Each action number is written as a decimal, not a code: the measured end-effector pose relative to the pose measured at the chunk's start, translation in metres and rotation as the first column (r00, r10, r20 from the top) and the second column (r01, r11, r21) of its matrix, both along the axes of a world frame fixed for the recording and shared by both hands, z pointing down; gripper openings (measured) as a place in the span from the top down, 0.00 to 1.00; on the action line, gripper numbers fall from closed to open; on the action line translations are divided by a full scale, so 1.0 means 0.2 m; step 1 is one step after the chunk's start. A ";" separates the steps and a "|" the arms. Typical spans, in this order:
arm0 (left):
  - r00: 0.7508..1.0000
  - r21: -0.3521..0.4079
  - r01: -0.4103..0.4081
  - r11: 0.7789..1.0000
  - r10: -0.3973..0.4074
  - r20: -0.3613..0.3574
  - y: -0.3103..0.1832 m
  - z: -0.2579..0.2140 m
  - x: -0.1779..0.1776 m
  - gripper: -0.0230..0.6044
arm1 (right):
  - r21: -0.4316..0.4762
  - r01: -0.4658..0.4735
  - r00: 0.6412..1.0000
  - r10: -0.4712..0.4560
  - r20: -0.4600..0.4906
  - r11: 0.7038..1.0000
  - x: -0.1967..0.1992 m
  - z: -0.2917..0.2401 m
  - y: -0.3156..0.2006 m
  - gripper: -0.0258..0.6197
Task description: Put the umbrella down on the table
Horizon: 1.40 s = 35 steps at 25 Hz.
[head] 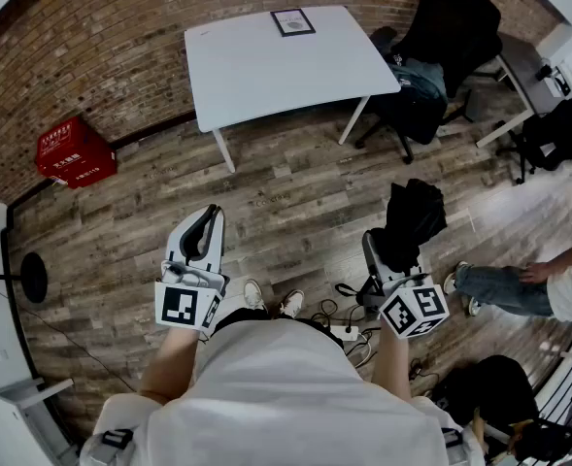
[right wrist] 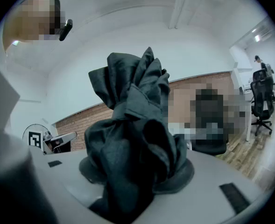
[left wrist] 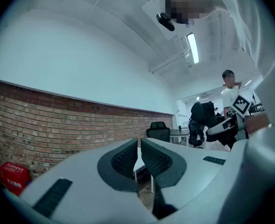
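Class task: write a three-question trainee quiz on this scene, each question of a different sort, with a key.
1. Multiple choice: which hand's gripper holds the folded dark grey fabric umbrella? A left, B right, C neither.
2. Fill in: the white rectangular table stands by a ____ wall.
3. True or false: the umbrella already lies on the table.
Key: 1 B, the right gripper; 2 brick; 3 false.

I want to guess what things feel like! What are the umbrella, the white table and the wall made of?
Umbrella: dark, matte cloth, probably; it crumples in soft folds.
Table: smooth white top, perhaps laminate.
Wall: rough reddish bricks with visible joints.
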<state>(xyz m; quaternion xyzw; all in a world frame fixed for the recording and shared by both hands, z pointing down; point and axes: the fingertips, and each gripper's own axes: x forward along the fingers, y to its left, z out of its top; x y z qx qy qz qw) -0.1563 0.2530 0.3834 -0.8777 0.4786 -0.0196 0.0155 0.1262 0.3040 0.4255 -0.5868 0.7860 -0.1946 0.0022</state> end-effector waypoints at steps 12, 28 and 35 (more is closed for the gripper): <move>0.997 0.003 0.074 0.997 -0.074 -0.023 0.07 -0.02 0.03 0.90 | 0.037 0.063 0.997 -0.062 -0.039 0.997 0.06 -0.06 -0.01 0.62; 0.993 0.003 0.117 0.993 -0.117 0.013 0.03 0.04 0.06 0.90 | 0.031 0.094 0.995 -0.093 -0.025 0.995 0.09 0.05 -0.11 0.61; 0.996 -0.042 0.082 0.996 -0.083 -0.018 -0.32 0.18 0.08 0.90 | -0.017 0.073 0.997 -0.074 -0.026 0.997 0.05 0.11 -0.35 0.61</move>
